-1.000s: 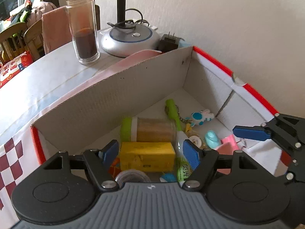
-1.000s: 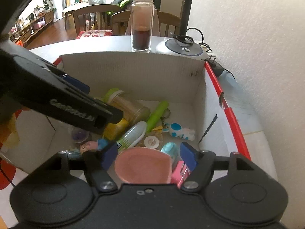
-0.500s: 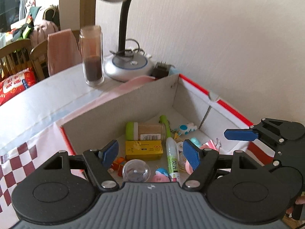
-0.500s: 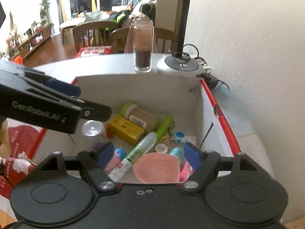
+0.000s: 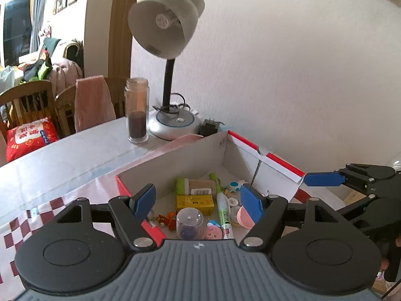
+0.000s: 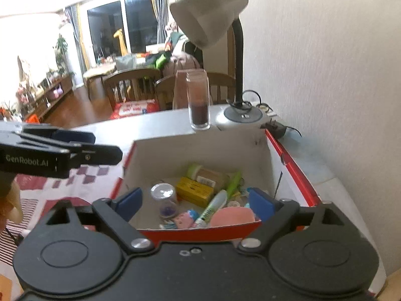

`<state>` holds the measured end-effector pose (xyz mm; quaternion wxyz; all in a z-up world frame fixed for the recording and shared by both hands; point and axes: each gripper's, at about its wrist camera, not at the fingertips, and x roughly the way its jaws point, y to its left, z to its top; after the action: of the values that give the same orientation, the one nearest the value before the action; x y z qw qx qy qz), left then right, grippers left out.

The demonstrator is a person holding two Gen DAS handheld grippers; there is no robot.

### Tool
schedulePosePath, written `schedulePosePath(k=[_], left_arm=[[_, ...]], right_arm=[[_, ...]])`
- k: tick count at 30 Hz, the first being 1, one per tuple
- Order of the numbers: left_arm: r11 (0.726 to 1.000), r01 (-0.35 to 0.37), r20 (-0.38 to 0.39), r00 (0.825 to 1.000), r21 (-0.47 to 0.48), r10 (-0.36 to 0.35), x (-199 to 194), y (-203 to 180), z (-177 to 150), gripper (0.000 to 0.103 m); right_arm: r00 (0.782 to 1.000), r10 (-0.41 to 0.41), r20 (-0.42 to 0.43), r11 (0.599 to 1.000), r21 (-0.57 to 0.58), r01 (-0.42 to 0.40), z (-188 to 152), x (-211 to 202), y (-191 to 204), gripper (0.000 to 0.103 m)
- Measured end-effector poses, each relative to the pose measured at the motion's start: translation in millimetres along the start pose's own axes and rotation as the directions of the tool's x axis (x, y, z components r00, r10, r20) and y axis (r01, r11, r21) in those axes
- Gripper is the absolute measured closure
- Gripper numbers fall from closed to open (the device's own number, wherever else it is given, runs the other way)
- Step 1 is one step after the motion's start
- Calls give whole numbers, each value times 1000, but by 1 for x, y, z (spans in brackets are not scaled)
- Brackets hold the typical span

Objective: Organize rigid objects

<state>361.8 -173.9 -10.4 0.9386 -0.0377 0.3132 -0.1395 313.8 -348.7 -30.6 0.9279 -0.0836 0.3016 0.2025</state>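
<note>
A red-and-white cardboard box point(image 5: 250, 160) point(image 6: 293, 168) stands on the table by the wall. Inside lie a yellow box point(image 5: 195, 202) point(image 6: 193, 192), a green-capped jar point(image 5: 194, 186) point(image 6: 208, 174), a clear dome capsule point(image 5: 189, 223) point(image 6: 165, 198), a green-and-white marker point(image 5: 224, 215) point(image 6: 211, 208), a pink lid point(image 5: 241, 217) point(image 6: 231, 217) and small toys. My left gripper point(image 5: 198, 200) is open and empty, raised above the box's near side. My right gripper point(image 6: 196, 200) is open and empty, also raised above the box; it shows in the left wrist view point(image 5: 323, 179).
A desk lamp point(image 5: 165, 35) point(image 6: 213, 15) leans over the far end, its base point(image 5: 174, 123) point(image 6: 241, 118) beside a tall glass jar of dark powder point(image 5: 136, 113) point(image 6: 199, 100). A black plug point(image 5: 209, 128) lies near the box corner. Chairs stand behind the table.
Both grippers have risen and pulled back from inside the box; the box now looks smaller and lower, and the lamp head has come into view.
</note>
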Motion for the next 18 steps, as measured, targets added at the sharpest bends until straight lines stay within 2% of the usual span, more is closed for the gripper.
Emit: schedulePosePath(k=[1, 4, 6, 8, 10, 14, 18], left_arm=[[1000, 5, 6, 1000, -4, -5, -5, 1, -2, 23], [1000, 22, 17, 1000, -11, -22, -18, 4, -8, 23], [1000, 28, 15, 1000, -14, -27, -26, 5, -13, 23], [999, 30, 15, 999, -15, -29, -33, 6, -17, 22], [1000, 27, 14, 1000, -12, -27, -39, 6, -22, 16], [1000, 29, 18, 999, -9, -29, -50, 8, -31, 15], [1000, 4, 19, 1000, -4, -4, -57, 9, -38, 2]], right_arm=[[1000, 4, 11, 1000, 6, -4, -1, -4, 2, 8], [999, 18, 38, 1000, 15, -18, -3, -16, 11, 5], [998, 24, 50, 1000, 19, -25, -5, -21, 16, 1], [997, 26, 68, 999, 23, -28, -7, -26, 21, 1], [997, 28, 77, 999, 29, -30, -8, -30, 26, 0], [995, 22, 96, 999, 46, -27, -11, -38, 34, 0], [994, 10, 106, 998, 65, -17, -14, -44, 40, 0]])
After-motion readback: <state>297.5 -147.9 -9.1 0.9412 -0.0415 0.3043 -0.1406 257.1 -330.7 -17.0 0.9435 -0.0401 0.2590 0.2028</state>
